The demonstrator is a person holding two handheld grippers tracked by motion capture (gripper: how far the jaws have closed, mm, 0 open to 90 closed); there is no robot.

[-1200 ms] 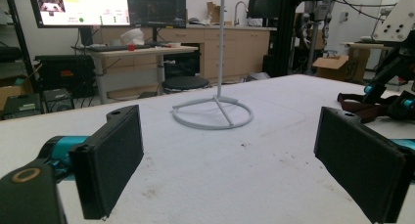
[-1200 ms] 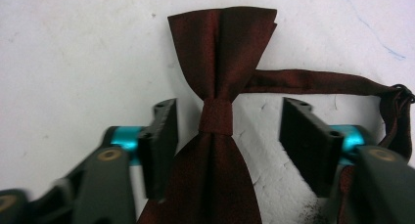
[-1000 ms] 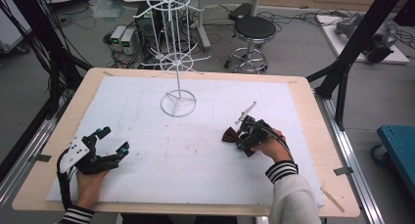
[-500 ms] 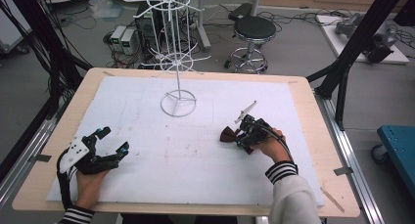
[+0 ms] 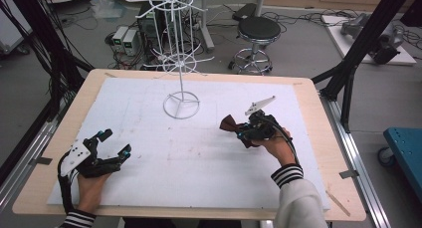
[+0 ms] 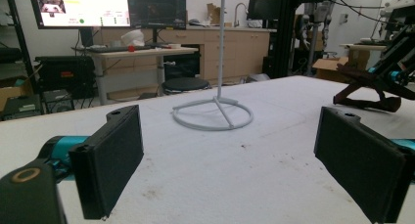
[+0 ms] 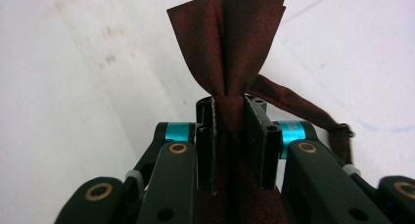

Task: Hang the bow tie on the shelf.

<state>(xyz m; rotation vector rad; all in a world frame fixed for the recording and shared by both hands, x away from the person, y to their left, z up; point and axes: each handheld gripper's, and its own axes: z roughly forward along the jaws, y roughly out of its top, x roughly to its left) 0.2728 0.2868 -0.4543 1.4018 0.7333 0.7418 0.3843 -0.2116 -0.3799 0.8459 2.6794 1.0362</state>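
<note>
I have the right gripper [image 7: 230, 141] fingers pinching the dark red bow tie [image 7: 230, 43] at its knot; the left gripper [image 5: 110, 149] fingers stand spread and empty. I judge the fabric light, soft and floppy, so the stiffer knot is the right hold.

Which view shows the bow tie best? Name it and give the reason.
The right gripper view: the dark red bow tie is close up, pinched at its knot. The high view shows it small on the white mat; the left gripper view shows it dark at the right edge.
</note>
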